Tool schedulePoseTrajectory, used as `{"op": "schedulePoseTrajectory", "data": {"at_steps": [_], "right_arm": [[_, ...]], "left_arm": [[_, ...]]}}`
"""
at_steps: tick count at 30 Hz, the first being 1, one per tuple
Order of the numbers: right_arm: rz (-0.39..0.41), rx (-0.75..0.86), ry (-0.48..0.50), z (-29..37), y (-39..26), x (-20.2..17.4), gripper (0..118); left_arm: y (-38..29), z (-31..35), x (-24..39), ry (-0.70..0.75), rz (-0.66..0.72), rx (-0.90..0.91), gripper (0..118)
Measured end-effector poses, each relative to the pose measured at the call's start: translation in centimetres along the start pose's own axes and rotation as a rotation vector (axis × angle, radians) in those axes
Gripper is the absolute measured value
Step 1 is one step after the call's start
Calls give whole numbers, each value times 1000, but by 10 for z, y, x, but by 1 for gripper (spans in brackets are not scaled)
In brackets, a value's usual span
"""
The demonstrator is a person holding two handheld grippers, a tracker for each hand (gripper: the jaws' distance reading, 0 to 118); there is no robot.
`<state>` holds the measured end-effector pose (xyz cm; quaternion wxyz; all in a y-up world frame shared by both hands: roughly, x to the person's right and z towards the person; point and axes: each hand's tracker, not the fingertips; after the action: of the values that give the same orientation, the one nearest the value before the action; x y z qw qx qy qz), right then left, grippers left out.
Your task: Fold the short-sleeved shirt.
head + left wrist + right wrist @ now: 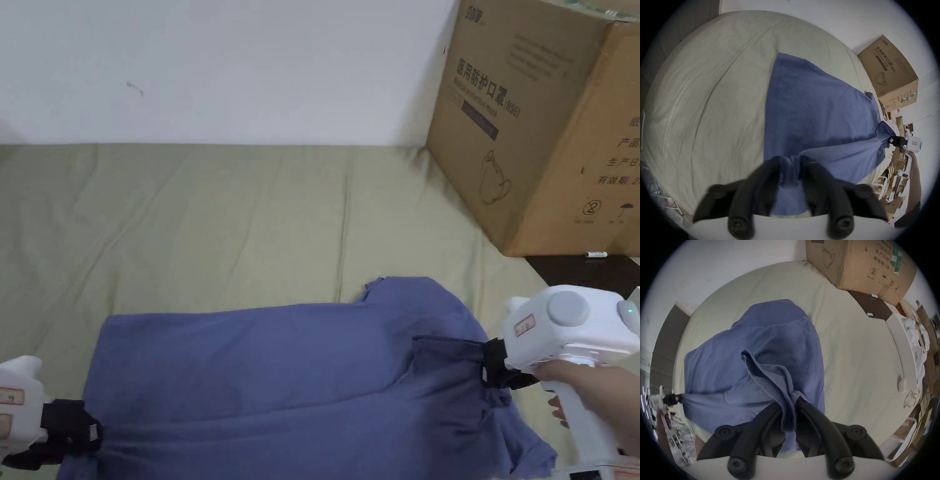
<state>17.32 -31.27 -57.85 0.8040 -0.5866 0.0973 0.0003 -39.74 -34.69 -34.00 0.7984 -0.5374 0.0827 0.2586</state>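
The blue shirt [281, 369] is lying stretched across the green bed [187, 212], with the left hand-held gripper [94, 431] clamping its 8 o'clock edge and the right hand-held gripper [490, 369] pinching bunched fabric at 3 o'clock.

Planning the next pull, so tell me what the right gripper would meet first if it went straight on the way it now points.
The right gripper points left across the bed, its fingers already clamped on the blue shirt. Going straight on, it would push into more shirt cloth; farther along that line is the left gripper, though depth is unclear.
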Motion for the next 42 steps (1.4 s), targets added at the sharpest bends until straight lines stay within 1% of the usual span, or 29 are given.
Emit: {"op": "schedulePoseTrajectory", "data": {"at_steps": [1,2,3,4,5,11,14,15,16,17,18,19,20,21,23,24,25,27,30,31,32,34,35,36,37,38,39,40,42], "right_arm": [[-5,36,-18,-3,-3,0,15],[-2,72,-41,-2,-5,0,36],[-4,99,-57,-1,-7,-1,65],[-8,132,-57,3,-11,0,93],[-18,178,-45,8,-13,9,115],[-10,428,-4,77,-63,13,118],[8,668,80,109,-111,13,116],[15,747,116,120,-131,11,114],[22,825,148,129,-149,8,109],[35,922,187,139,-173,6,90],[41,981,212,146,-186,4,57],[28,1022,209,150,-201,-5,18],[3,1053,166,154,-212,-14,4],[-32,1071,149,154,-224,-16,4],[-91,1056,259,157,-234,-17,4],[-86,1010,304,156,-232,-18,4],[-54,974,303,158,-230,-19,4],[1,933,260,159,-226,-21,4],[-8,942,259,164,-229,-23,4],[-25,935,283,165,-229,-22,4],[-38,928,299,165,-228,-21,4],[-41,902,326,164,-227,-20,4],[-38,889,330,164,-226,-19,4],[-36,883,323,164,-227,-20,4],[-32,875,314,164,-227,-20,4],[-31,870,309,164,-227,-20,4],[-31,865,307,164,-228,-20,4],[-32,855,304,163,-229,-19,4],[-32,830,301,160,-228,-19,4]], "left_arm": [[-1,-3,0,17,-2,6,55],[-2,-4,-1,35,-9,12,88],[-4,-3,-3,65,-22,32,108],[-10,6,2,65,-25,56,117],[-13,13,3,55,-26,113,118],[-50,68,26,-4,-117,375,115],[-89,95,39,-58,-196,590,114],[-109,105,46,-60,-230,673,109],[-122,111,46,-57,-254,750,97],[-145,122,53,-29,-278,856,67],[-158,128,57,-13,-295,904,36],[-175,134,62,-13,-306,924,7],[-186,138,68,6,-311,951,1],[-197,143,69,35,-314,983,1],[-213,153,66,-28,-299,995,1],[-212,157,68,-16,-301,984,1],[-206,160,67,-9,-304,966,1],[-192,157,58,24,-289,825,1],[-147,123,38,47,-165,388,1],[-139,106,23,0,-136,293,1],[-130,92,17,-43,-105,262,1],[-124,67,6,-30,-101,197,2],[-119,57,3,26,-122,186,10],[-119,49,4,57,-136,185,35],[-115,36,0,93,-152,157,80],[-114,24,-2,138,-148,119,118],[-115,16,-5,106,-134,155,114],[-114,10,-5,141,-133,154,111],[-112,-11,-9,148,-110,112,112]]}}
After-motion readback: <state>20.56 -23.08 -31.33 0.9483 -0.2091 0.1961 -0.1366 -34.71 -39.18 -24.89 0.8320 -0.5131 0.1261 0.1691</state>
